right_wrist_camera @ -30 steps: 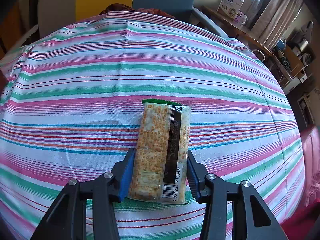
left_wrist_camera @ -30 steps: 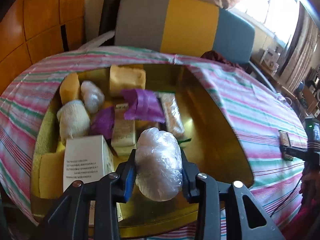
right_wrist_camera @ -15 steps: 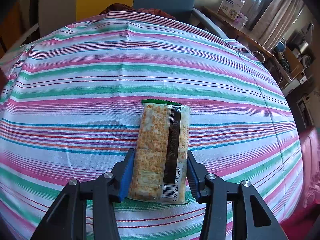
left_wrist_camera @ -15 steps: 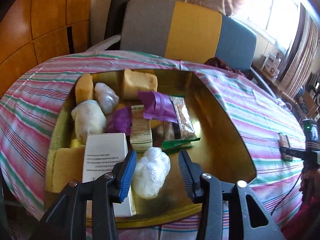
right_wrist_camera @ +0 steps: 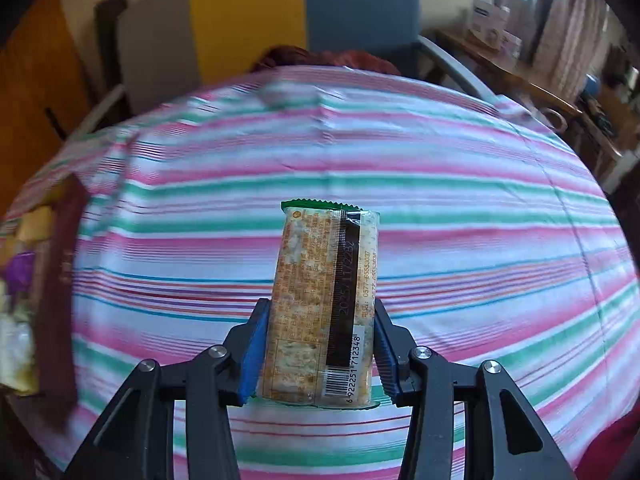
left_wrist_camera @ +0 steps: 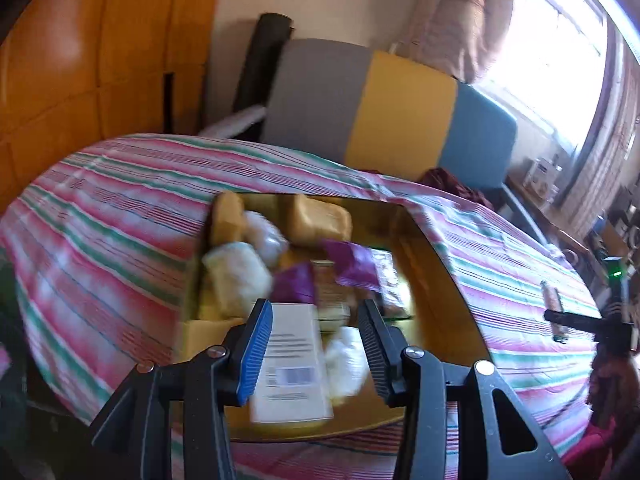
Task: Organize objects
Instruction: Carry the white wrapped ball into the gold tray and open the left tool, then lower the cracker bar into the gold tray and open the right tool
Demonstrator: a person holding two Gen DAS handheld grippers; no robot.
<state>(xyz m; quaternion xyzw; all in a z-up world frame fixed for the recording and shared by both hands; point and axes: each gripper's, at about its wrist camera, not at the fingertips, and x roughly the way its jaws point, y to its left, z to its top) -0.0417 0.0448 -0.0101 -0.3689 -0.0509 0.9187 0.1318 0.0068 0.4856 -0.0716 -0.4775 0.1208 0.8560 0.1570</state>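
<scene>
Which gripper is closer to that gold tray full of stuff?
Left. The left gripper hangs open just above the gold tray; the right gripper holds a cracker packet off beside it.

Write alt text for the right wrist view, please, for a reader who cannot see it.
The right gripper holds a cracker pack upright between its pads, barcode toward the camera, above a striped tablecloth. At the left edge is part of a tray with small items; a grey, yellow and blue chair stands behind the table.
</scene>
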